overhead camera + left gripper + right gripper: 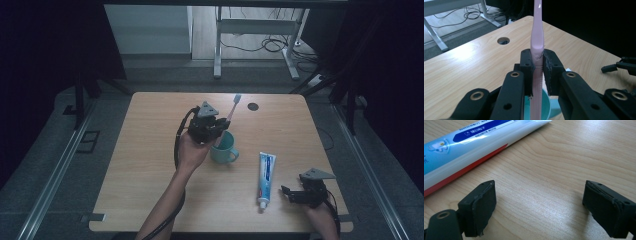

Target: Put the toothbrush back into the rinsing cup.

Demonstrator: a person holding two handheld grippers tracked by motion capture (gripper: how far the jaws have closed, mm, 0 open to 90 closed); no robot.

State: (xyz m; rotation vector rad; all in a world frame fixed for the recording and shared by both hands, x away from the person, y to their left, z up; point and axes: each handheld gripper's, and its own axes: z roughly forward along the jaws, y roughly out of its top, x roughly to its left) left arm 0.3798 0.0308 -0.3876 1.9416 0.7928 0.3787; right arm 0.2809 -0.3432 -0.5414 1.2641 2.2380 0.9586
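My left gripper is shut on a pink toothbrush and holds it over the teal mug in the middle of the table. In the left gripper view the toothbrush stands upright between the pads, its lower end above the mug. My right gripper rests near the front right of the table with its jaws wide apart and nothing between them. A toothpaste tube lies flat just left of it. In the right gripper view the tube lies beyond the left pad.
The wooden table has a round cable hole near its far edge. Beyond the table stand a white desk frame and loose cables on the floor. Dark curtains hang at both sides.
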